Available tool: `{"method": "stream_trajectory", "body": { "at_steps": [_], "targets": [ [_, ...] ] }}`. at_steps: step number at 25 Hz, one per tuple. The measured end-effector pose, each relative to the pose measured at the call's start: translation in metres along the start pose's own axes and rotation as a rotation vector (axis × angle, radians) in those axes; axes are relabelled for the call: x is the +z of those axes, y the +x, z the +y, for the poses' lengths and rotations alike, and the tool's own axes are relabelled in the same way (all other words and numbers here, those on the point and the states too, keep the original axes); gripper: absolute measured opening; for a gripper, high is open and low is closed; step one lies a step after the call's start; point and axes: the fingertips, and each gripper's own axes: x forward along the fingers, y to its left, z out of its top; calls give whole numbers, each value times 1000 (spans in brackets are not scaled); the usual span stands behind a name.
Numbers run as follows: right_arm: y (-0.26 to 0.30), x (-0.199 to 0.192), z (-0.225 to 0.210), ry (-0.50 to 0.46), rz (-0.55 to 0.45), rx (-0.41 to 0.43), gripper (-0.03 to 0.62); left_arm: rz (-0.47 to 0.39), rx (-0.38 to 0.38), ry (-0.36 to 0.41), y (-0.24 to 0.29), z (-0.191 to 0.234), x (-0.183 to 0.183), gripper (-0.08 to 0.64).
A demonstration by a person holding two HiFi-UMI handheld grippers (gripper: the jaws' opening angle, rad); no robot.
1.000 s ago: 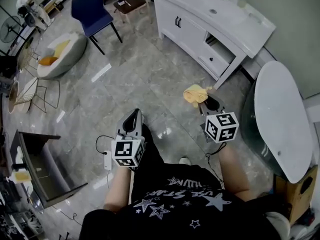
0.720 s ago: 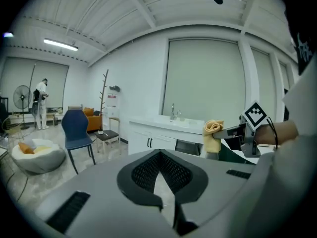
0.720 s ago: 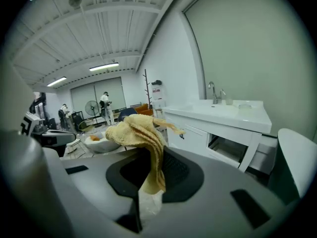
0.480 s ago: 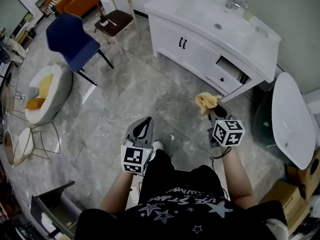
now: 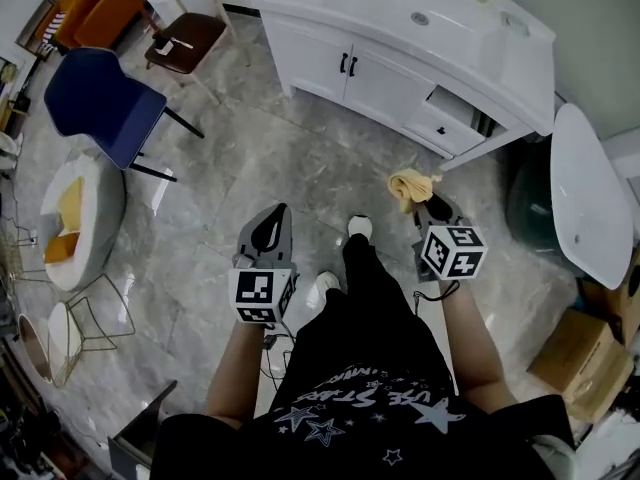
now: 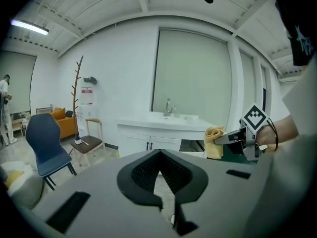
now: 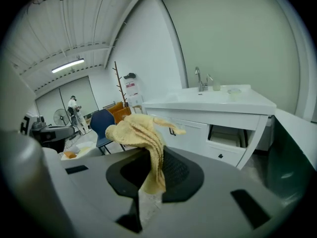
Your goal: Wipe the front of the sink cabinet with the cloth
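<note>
The white sink cabinet [image 5: 330, 63] stands at the top of the head view, with two doors and a small drawer [image 5: 445, 118] pulled partly out on its right. A crumpled yellow cloth [image 5: 410, 186] hangs from my right gripper [image 5: 424, 206], which is shut on it, over the floor a step short of the cabinet. The right gripper view shows the cloth [image 7: 141, 133] draped over the jaws, with the cabinet [image 7: 193, 128] beyond. My left gripper [image 5: 268, 230] is shut and holds nothing, left of the person's leg. In the left gripper view the cabinet [image 6: 148, 143] is ahead and the cloth [image 6: 214, 143] to the right.
A blue chair [image 5: 100, 98] and a wooden chair [image 5: 185, 28] stand left of the cabinet. A white oval tabletop [image 5: 590, 208] and a cardboard box [image 5: 580, 358] are on the right. A round white seat [image 5: 75, 218] lies at the far left. Grey tiled floor lies between me and the cabinet.
The person has stepped toward the cabinet, which now sits more squarely ahead and closer. Both grippers stay as they were, the right one still holding the cloth.
</note>
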Motion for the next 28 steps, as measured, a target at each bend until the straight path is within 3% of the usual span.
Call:
{"method": "stream_trajectory", "body": {
  "at_steps": [4, 9, 17, 23, 28],
  "targets": [
    [38, -1, -10, 28, -4, -3, 57, 9, -23, 10, 26, 5, 0, 15],
    [97, 10, -29, 80, -12, -6, 57, 86, -40, 45, 70, 16, -10, 15],
    [193, 24, -80, 154, 33, -22, 58, 114, -40, 30, 184, 39, 1, 15],
    [279, 27, -80, 264, 29, 67, 61, 155, 20, -22, 255, 77, -8, 16],
    [343, 21, -78, 257, 22, 98, 63, 145, 36, -48, 296, 101, -33, 15]
  ]
}}
